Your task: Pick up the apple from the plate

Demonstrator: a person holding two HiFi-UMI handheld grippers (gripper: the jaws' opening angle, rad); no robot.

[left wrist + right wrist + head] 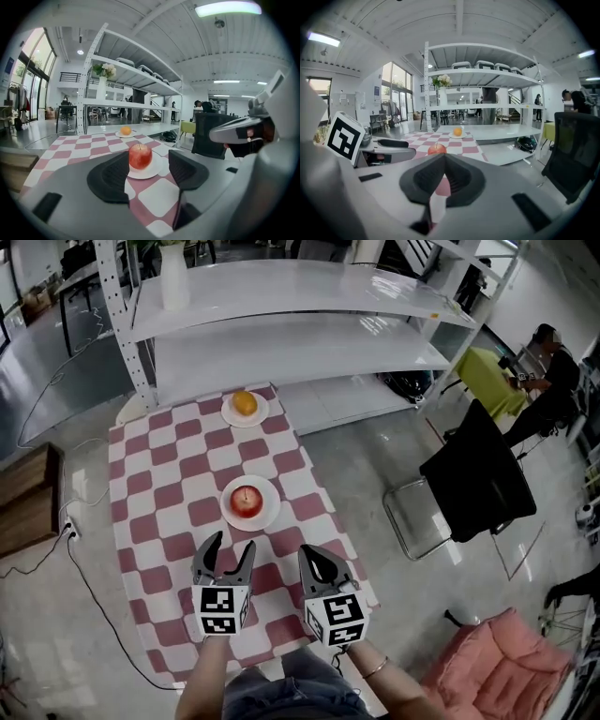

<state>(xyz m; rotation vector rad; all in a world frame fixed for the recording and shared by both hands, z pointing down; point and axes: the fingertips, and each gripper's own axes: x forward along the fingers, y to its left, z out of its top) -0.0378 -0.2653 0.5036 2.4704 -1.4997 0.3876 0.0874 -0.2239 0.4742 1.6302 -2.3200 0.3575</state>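
A red apple [246,500] sits on a white plate [267,517] in the middle of the checked table [141,521]. My left gripper [228,551] hovers just short of the plate, open, nothing between its jaws. In the left gripper view the apple [140,156] shows ahead between the spread pads [110,176]. My right gripper [319,563] is beside it to the right, its jaws together at the tips and empty. The right gripper view shows the apple [437,148] just above the closed jaws, to the left.
An orange [245,402] lies on a second white plate [229,413] at the table's far end. White shelving [281,334] stands behind the table. A black chair [478,479] and a pink seat [502,671] are to the right.
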